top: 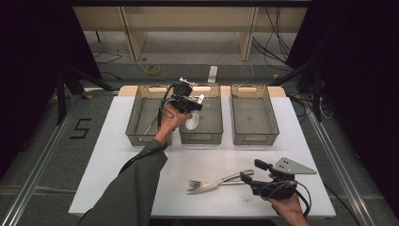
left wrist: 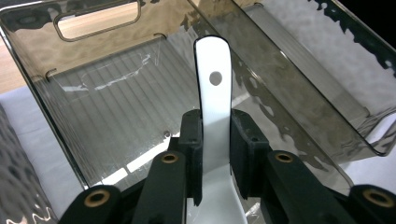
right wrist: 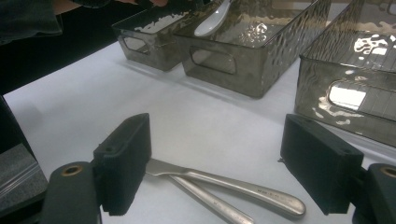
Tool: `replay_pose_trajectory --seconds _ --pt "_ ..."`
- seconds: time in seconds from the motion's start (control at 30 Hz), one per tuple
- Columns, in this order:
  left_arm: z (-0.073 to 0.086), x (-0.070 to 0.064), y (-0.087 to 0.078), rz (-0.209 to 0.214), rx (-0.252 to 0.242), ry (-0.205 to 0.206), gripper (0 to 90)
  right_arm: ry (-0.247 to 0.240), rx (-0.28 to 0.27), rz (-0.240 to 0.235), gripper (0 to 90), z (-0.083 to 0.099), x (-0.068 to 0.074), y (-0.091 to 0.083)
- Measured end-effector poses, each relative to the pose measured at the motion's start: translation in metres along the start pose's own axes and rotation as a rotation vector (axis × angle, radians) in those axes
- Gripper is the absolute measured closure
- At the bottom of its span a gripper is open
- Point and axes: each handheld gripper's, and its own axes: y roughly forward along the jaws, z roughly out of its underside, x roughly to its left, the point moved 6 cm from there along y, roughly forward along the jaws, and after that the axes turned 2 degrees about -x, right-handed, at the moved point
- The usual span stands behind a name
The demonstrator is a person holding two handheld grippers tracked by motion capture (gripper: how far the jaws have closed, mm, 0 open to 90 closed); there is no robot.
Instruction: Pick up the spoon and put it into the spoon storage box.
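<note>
White tabletop (top: 117, 165) carried three trays; left tongs (left wrist: 215, 140) clenched the white spoon (left wrist: 214, 93) over the middle tray (top: 202, 137), handle pointing away. Right tongs (right wrist: 217, 163) stood released, straddling the forks (right wrist: 233, 186), whose handles pointed toward them.

Overhead light falls evenly on the white table (top: 211, 160); the surrounding room stays dark. Glare ripples across the smoked bin walls (right wrist: 261, 56) beyond the right tongs (right wrist: 229, 170). The spoon handle (left wrist: 214, 93) between the left tongs (left wrist: 215, 140) is overexposed. Near foreground parts are soft.
</note>
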Motion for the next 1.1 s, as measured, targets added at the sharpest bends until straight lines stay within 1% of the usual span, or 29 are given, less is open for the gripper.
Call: replay_pose_trajectory --seconds 0.07,0.13,0.17,0.23,0.27,0.37,0.43,0.53,0.57,0.7,0.8,0.83,0.9,0.97,1.0,1.1 --pt "0.0 0.001 0.001 -0.003 -0.006 -0.024 73.4 0.002 -0.001 0.0 25.4 0.0 0.0 0.0" --pt "-0.002 0.003 0.0 -0.011 -0.02 -0.044 61.7 0.003 0.0 0.0 25.4 0.0 0.0 0.0" --pt "-0.003 0.003 -0.002 -0.015 -0.025 -0.04 58.8 0.003 0.001 0.0 25.4 0.0 0.0 0.0" --pt "-0.006 0.003 -0.006 -0.013 -0.038 -0.045 55.4 0.002 0.0 0.0 25.4 0.0 0.0 0.0" --pt "-0.007 0.002 -0.008 -0.009 -0.043 -0.051 54.0 0.001 0.0 0.0 25.4 0.0 0.0 0.0" --pt "-0.008 -0.001 -0.014 0.017 -0.03 -0.048 46.1 0.0 0.001 0.002 25.4 0.0 0.0 0.0" --pt "-0.007 -0.004 -0.019 0.036 -0.021 -0.041 41.5 0.002 0.001 0.001 25.4 0.001 0.0 0.0" --pt "-0.004 -0.009 -0.03 0.065 -0.02 -0.042 35.8 0.003 0.003 0.0 25.4 0.001 0.0 0.001" --pt "-0.003 -0.011 -0.033 0.074 -0.023 -0.046 33.7 0.002 0.002 0.001 25.4 0.001 0.0 0.001" --pt "0.011 -0.021 -0.051 0.114 -0.042 -0.015 26.6 0.008 0.002 0.004 25.4 0.001 -0.001 0.0" --pt "0.023 -0.024 -0.064 0.133 -0.064 -0.009 24.0 0.012 0.006 0.006 25.5 0.002 -0.002 0.001" --pt "0.027 -0.025 -0.067 0.134 -0.067 -0.006 23.2 0.015 0.008 0.006 25.4 0.002 -0.002 0.002" --pt "0.036 -0.027 -0.072 0.129 -0.074 0.002 22.0 0.007 0.009 0.006 25.4 0.002 -0.001 0.002" --pt "0.044 -0.028 -0.076 0.125 -0.068 0.017 21.8 0.008 0.008 0.004 25.4 0.002 -0.001 0.003" --pt "0.047 -0.03 -0.077 0.126 -0.074 0.018 21.5 0.01 0.009 0.004 25.4 0.002 -0.001 0.003" --pt "0.056 -0.034 -0.082 0.128 -0.083 0.04 20.9 0.014 0.008 0.004 25.4 0.002 -0.002 0.003"
